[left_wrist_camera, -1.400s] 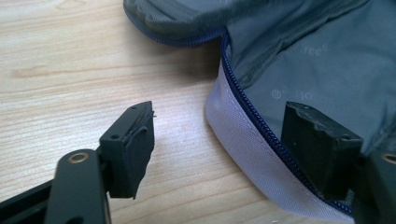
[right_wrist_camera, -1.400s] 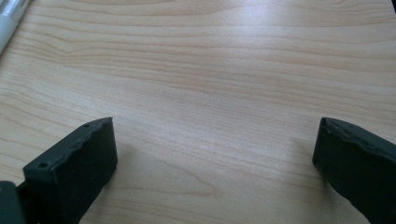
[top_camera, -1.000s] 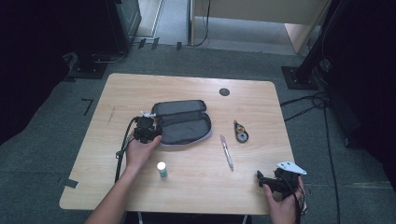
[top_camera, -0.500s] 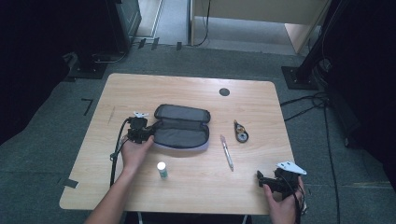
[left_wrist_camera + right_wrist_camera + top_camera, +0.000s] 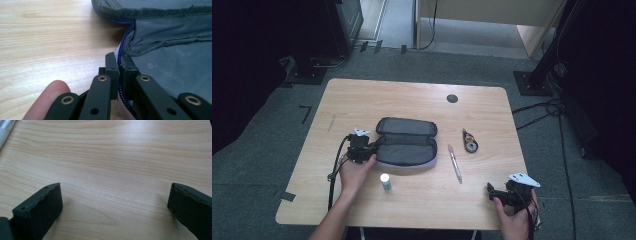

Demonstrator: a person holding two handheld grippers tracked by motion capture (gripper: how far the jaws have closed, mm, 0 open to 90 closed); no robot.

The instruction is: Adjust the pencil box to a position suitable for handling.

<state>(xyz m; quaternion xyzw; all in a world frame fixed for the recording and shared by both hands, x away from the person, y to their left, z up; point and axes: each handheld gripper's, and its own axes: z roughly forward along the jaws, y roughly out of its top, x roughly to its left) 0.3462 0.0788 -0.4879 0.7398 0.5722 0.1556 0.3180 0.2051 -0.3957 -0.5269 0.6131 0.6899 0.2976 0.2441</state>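
Observation:
A grey pencil case (image 5: pixel 406 141) lies unzipped and spread flat at the middle of the wooden table (image 5: pixel 412 105). My left gripper (image 5: pixel 372 148) sits at its left end, shut on the case's zipper edge (image 5: pixel 121 62), whose blue teeth run between the jaws. The case's grey lining (image 5: pixel 172 57) spreads to the right in the left gripper view. My right gripper (image 5: pixel 490 188) rests near the table's front right corner, open, with bare wood (image 5: pixel 115 182) between its jaws.
A pen (image 5: pixel 455 163) lies right of the case, and its end (image 5: pixel 5 128) shows in the right gripper view. A small round black tool (image 5: pixel 470 144) sits beyond it. A white glue stick (image 5: pixel 385 181) stands in front of the case. A dark cable hole (image 5: pixel 452 98) is at the back.
The left gripper has pulled leftward along the case's left end and the case now lies opened flat. The right gripper has stayed put.

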